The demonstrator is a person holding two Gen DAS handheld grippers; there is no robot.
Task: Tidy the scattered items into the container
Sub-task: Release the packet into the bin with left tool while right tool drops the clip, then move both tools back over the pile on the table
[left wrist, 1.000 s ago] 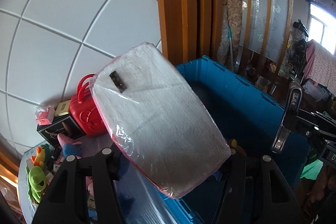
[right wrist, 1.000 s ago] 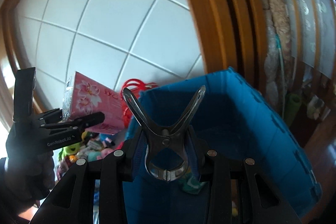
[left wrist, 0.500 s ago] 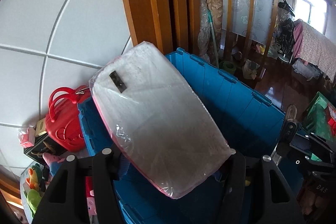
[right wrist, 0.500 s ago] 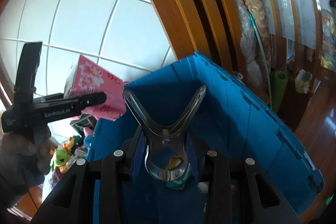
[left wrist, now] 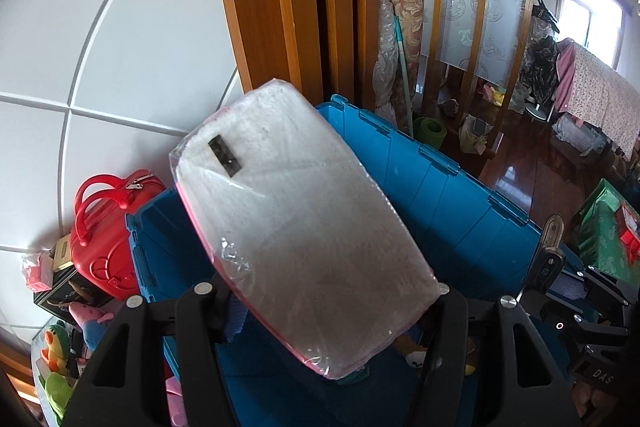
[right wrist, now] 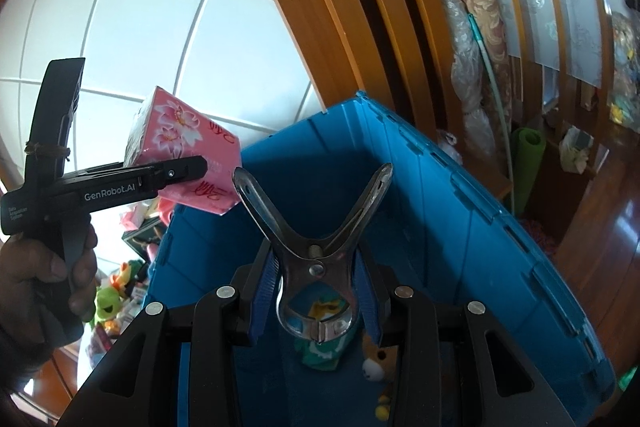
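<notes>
My left gripper [left wrist: 332, 311] is shut on a pink tissue pack [left wrist: 296, 227] wrapped in clear plastic, holding it tilted above the open blue bin [left wrist: 440, 179]. In the right wrist view the same pack [right wrist: 180, 143] hangs over the bin's left rim [right wrist: 280, 139]. My right gripper [right wrist: 316, 291] is shut on a large metal spring clamp [right wrist: 316, 239], its handles pointing up, above the bin's inside. The clamp also shows at the right edge of the left wrist view [left wrist: 546, 251]. Small plush toys [right wrist: 376, 355] and a green cloth [right wrist: 320, 351] lie on the bin floor.
A red toy suitcase [left wrist: 104, 239], a dark box [left wrist: 68, 291] and plush toys [left wrist: 56, 367] sit left of the bin against the white tiled wall. A wooden door frame [left wrist: 288, 7] stands behind the bin. Clutter lies on the wooden floor to the right.
Both grippers have moved over the blue bin with their loads. The bin's inside now fills more of both views, and the tissue pack sits above its left part.
</notes>
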